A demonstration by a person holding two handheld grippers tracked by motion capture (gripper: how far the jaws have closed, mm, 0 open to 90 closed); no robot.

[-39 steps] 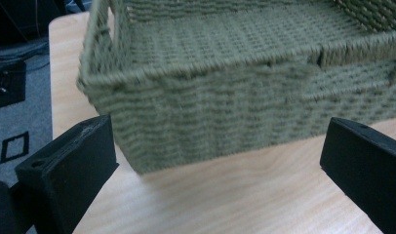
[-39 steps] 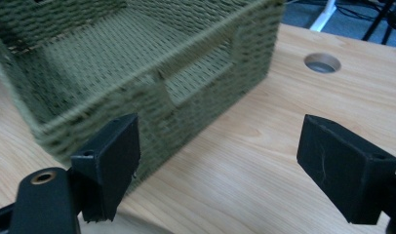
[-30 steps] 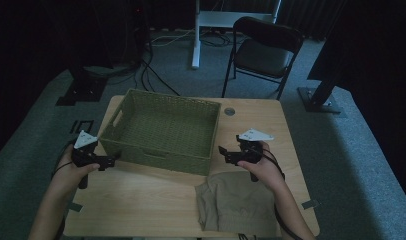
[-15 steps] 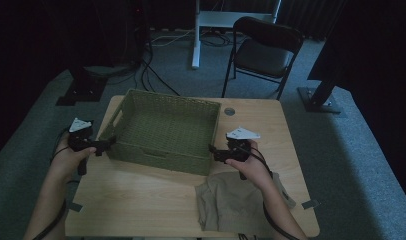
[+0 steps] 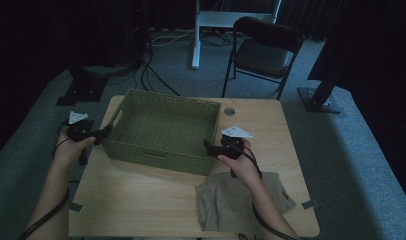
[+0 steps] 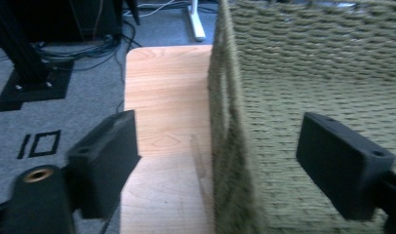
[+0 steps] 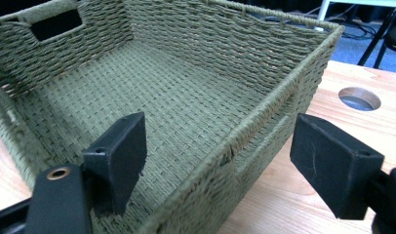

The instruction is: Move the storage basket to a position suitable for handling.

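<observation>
Cloth (image 5: 241,200) lies nearest, behind the right gripper (image 5: 209,147). Basket (image 5: 163,131) sits between both grippers on the tabletop (image 5: 141,200). Left gripper (image 5: 105,134): fingers (image 6: 106,161) closing, straddling the left wall, not pressing. Right fingers (image 7: 119,156) open astride the right wall. Bare tabletop beyond each.

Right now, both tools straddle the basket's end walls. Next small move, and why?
Probably close both tools. The left tool has the basket wall between its jaws, which have just been closing but aren't yet touching it. The right tool straddles the opposite wall, jaws wide. Neither grips, so clamping both walls should come before any lift or slide.
</observation>
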